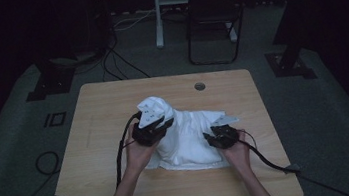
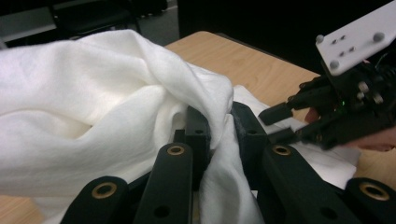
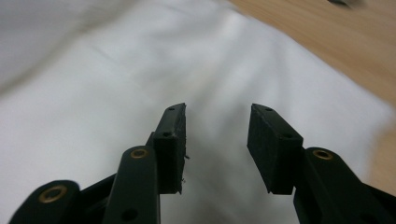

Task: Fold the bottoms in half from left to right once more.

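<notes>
A white cloth [image 1: 190,136] lies bunched in the middle of the wooden table [image 1: 107,101]. My left gripper [image 1: 158,125] holds a raised fold of the cloth, lifted into a peak at the cloth's left side. In the left gripper view its jaws are shut on a pinched ridge of the white cloth [image 2: 116,102], left gripper [image 2: 219,123]. My right gripper [image 1: 217,134] sits at the cloth's right part, low over the fabric. In the right gripper view the right gripper [image 3: 217,135] stands open above the flat white cloth [image 3: 140,70], nothing between its fingers. The right gripper [image 2: 280,123] also shows in the left gripper view, at the right.
A round cable hole [image 1: 200,86] is in the table near its far edge. Behind the table stand a dark folding chair [image 1: 213,17] and a white post [image 1: 156,14]. Cables [image 1: 118,64] trail on the grey floor. Bare wood surrounds the cloth.
</notes>
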A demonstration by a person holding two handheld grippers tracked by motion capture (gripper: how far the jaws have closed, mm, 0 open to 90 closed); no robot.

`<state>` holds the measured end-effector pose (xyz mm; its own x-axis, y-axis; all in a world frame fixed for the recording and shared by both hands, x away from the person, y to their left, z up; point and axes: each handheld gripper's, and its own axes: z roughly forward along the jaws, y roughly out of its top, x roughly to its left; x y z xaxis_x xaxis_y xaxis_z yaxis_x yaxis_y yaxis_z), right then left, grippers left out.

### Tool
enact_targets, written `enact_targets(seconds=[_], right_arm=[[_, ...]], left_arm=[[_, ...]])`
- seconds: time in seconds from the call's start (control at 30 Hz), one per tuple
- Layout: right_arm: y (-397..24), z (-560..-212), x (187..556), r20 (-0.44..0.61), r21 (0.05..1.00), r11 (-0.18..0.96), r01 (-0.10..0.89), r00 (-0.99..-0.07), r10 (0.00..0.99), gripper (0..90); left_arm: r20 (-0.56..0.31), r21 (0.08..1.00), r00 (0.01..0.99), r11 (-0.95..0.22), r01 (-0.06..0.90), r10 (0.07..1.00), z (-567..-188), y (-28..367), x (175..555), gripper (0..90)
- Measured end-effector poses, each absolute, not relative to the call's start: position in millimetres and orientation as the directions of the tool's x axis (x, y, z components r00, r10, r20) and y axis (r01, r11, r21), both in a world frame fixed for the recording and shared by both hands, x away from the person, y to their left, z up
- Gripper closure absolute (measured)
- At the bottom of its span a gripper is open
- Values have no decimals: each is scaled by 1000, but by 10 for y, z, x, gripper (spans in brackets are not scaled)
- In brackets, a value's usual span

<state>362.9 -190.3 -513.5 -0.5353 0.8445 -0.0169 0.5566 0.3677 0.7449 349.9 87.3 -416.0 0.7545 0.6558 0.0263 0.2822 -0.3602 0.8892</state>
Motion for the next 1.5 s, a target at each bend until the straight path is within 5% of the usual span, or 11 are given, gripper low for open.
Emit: enact_targets(seconds=[0.1,0.53,0.7,1.17,1.27,1.37,1.5], right_arm=[[-2011,-5340,3726,22,677,355,645,-500,866,568],[-1976,-5394,3726,117,715,341,610,-585,802,603],[-2491,-5198,3698,258,782,136,608,-515,818,549],[-2456,-4674,3604,270,873,76,481,-608,746,418],[-2312,-4710,3712,236,849,143,508,-608,758,520],[-2262,-4811,3836,235,817,177,549,-597,767,754],[-2287,-4857,3918,235,808,174,563,-578,782,792]], left_arm=[[24,885,772,-373,280,635,-4200,713,3521,798],[-31,854,861,-435,286,507,-4537,-57,3545,798],[-94,806,878,-482,344,469,-5069,-292,3624,797],[-104,779,867,-503,375,487,-5240,-355,3648,793],[-103,777,864,-503,379,493,-5215,-346,3642,784],[-135,771,853,-487,410,505,-5168,-327,3644,737],[-84,801,865,-482,354,495,-4925,-267,3522,608]])
